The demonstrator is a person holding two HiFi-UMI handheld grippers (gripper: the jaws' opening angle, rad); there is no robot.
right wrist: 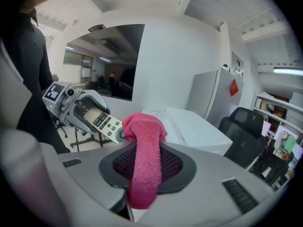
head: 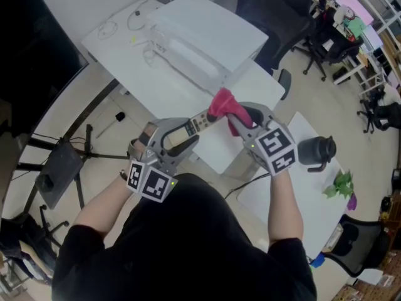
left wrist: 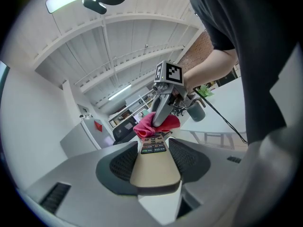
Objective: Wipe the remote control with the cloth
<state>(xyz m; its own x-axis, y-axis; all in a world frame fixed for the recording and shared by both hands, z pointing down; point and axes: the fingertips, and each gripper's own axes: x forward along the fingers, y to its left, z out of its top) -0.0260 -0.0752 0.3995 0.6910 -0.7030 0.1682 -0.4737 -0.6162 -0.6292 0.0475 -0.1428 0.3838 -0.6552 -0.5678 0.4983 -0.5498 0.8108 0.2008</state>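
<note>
My left gripper is shut on a beige remote control, button face up, held in the air above the white table. In the left gripper view the remote runs out between the two pads. My right gripper is shut on a pink cloth, and the bunched end of the cloth rests on the far tip of the remote. In the right gripper view the cloth hangs between the jaws, its top touching the remote held by the left gripper.
A white box lies on the table with cables behind it. A second white table at the right carries a black kettle and a green plant. Black office chairs stand at the back, a tripod stand at the left.
</note>
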